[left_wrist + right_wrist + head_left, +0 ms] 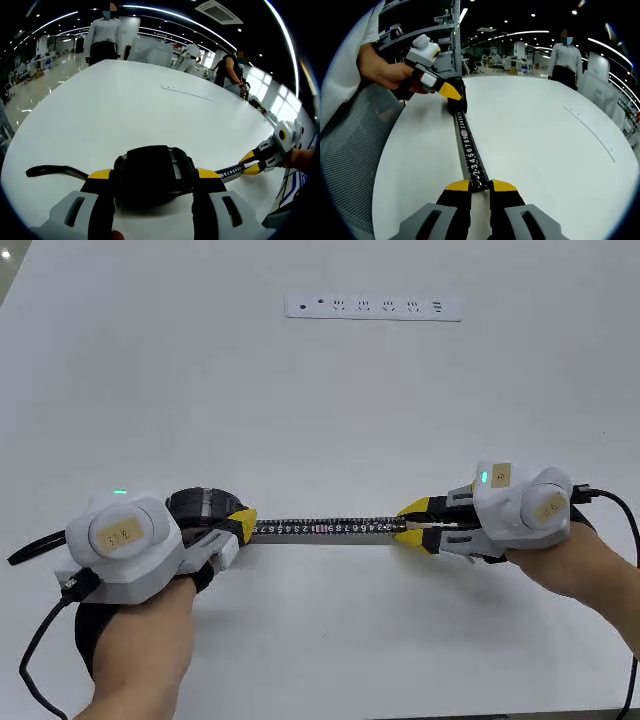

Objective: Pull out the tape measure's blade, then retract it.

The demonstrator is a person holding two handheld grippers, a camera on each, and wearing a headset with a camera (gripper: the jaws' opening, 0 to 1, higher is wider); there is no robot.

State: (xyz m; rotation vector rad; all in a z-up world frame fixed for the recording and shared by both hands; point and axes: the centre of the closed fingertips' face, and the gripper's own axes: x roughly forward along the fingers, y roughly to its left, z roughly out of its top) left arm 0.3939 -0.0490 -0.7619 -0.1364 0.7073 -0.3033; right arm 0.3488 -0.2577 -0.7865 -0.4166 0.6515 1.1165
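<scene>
The left gripper [232,522] has a rounded white housing with a tan sticker [120,534] and a green light [120,492] on top. Its grey slotted jaw arms end in yellow tips. A black cable [40,640] leaves its rear, and black fabric [95,625] wraps the hand beneath it. The right gripper [410,524] is built alike, with two tan labels [500,475] and a black lead [625,530] behind. A white sleeve [342,85] shows behind the left gripper.
</scene>
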